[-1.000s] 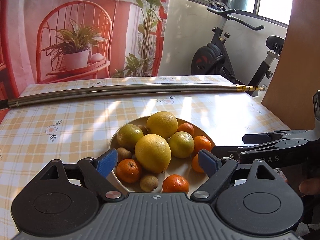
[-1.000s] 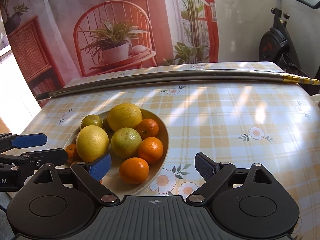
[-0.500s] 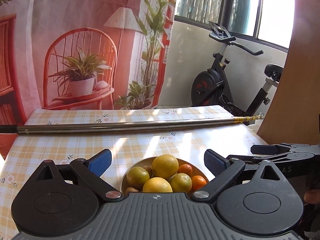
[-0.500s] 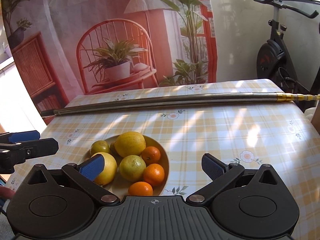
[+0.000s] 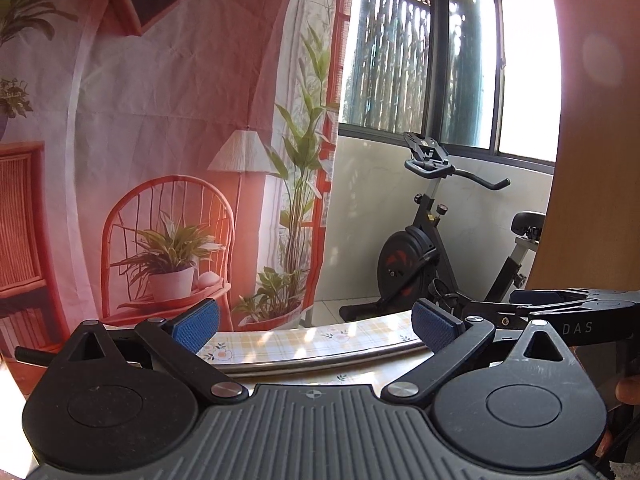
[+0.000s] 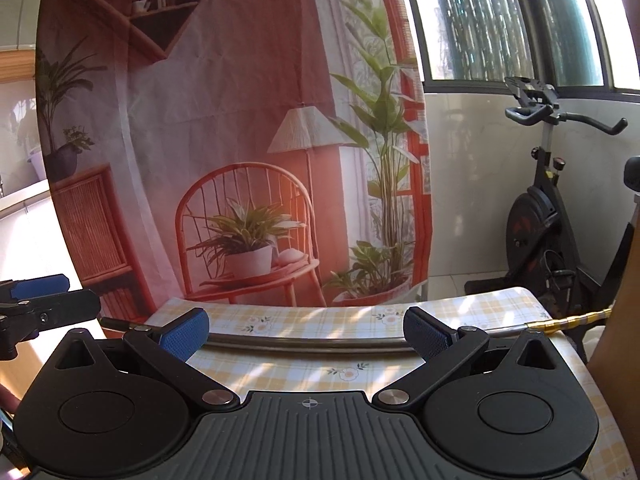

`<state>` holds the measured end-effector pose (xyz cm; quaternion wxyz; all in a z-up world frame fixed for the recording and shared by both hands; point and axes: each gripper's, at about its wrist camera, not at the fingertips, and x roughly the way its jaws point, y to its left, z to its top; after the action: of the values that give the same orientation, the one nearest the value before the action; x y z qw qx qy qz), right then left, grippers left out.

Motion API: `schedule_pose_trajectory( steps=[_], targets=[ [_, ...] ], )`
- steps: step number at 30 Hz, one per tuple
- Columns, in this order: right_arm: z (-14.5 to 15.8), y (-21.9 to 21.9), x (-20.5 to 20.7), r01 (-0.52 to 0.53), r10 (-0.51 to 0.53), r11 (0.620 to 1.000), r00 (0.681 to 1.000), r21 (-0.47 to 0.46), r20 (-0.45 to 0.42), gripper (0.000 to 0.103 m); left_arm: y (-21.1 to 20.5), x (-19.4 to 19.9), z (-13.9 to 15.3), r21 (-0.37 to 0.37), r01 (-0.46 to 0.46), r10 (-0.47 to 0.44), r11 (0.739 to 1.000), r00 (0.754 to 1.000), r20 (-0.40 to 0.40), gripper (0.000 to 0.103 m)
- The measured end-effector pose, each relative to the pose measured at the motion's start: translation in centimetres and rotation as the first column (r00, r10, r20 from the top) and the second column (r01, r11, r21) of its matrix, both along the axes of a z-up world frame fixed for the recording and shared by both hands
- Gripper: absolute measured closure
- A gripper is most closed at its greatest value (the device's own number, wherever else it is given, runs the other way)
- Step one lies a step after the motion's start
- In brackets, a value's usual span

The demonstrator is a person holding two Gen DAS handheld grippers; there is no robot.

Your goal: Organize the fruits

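No fruit and no bowl shows in either view; both cameras look out level over the far part of the table. My left gripper [image 5: 316, 322] is held above the checked tablecloth [image 5: 320, 338], its jaws still opening, with nothing between the blue pads [image 5: 196, 324]. My right gripper [image 6: 306, 334] stands wide open and empty above the same tablecloth [image 6: 320, 364]. The two grippers are side by side: the right gripper [image 5: 504, 306] juts in from the right of the left wrist view, and the left gripper [image 6: 52, 296] from the left of the right wrist view.
A long metal pole [image 6: 304, 342] lies across the far side of the table. Behind it hangs a printed backdrop [image 5: 168, 160] of a red chair and plants. An exercise bike [image 5: 432, 256] stands by the window, and a wooden panel [image 5: 592, 160] rises at the right.
Both grippers rose and tilted up; the bowl of fruit slid out of the bottom of both views. The jaws of both spread a little wider.
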<state>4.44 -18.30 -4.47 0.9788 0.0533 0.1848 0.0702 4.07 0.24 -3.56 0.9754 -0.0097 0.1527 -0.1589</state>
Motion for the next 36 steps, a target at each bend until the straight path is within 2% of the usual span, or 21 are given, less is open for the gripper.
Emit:
schedule_pose_trajectory(
  steps=[11, 18, 24, 36],
  targets=[
    [2.7, 0.4, -1.9, 0.0, -0.001, 1.0, 0.999, 0.02, 0.037, 0.0, 0.0, -1.1, 1.9, 0.02, -0.057, 0.056, 0.998, 0.998, 0.032, 0.0],
    [2.9, 0.3, -2.3, 0.008, -0.009, 1.0, 0.999, 0.021, 0.041, 0.0, -0.2, -0.7, 2.1, 0.056, -0.103, 0.102, 0.993, 0.995, 0.023, 0.0],
    [3.0, 0.2, -2.5, 0.018, -0.019, 0.999, 0.999, 0.027, 0.04, 0.0, 0.0, -0.8, 2.4, 0.05, -0.094, 0.093, 0.994, 0.995, 0.023, 0.0],
    [3.4, 0.3, -2.7, 0.022, -0.022, 1.0, 0.999, 0.011, 0.035, 0.0, -0.5, -1.3, 2.5, 0.108, -0.125, 0.12, 0.986, 0.991, 0.051, 0.0]
  ],
)
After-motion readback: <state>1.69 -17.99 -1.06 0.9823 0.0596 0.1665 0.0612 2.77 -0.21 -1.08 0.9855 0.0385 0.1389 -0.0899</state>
